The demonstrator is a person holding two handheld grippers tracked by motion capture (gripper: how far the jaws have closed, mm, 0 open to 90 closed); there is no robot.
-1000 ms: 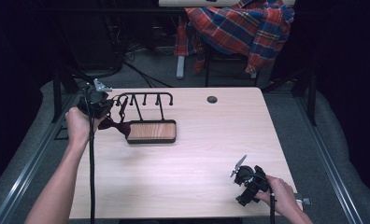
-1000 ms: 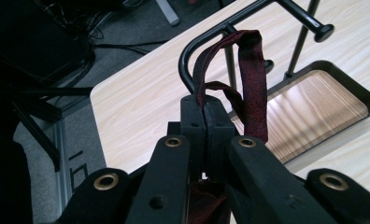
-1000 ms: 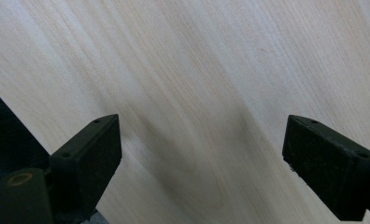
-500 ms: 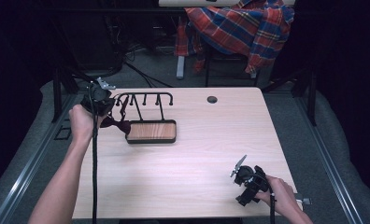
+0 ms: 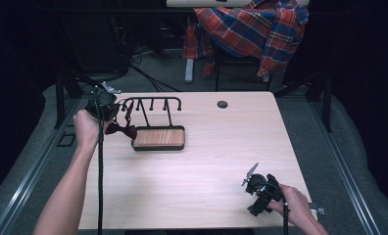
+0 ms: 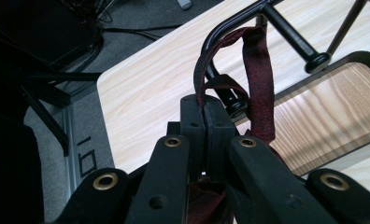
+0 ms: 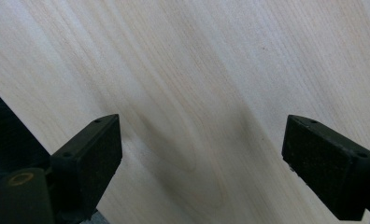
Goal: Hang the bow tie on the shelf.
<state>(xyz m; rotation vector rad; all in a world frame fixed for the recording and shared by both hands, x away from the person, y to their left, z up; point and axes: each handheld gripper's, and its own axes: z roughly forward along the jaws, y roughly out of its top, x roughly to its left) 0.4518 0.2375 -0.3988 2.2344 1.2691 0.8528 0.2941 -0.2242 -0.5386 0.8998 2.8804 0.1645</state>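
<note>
Left gripper [image 6: 205,116] is pinched tight on the dark red strap [image 6: 258,79] looped over the rack's end hook [image 6: 230,35]. Tug sideways and it'll probably snag; can't see the bow tie's clasp. Right gripper [image 7: 202,158] idles, jaws wide apart.

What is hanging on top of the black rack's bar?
A dark red strap loops over the black rack, pinched by the left gripper. That gripper covers the strap's lower end.
</note>
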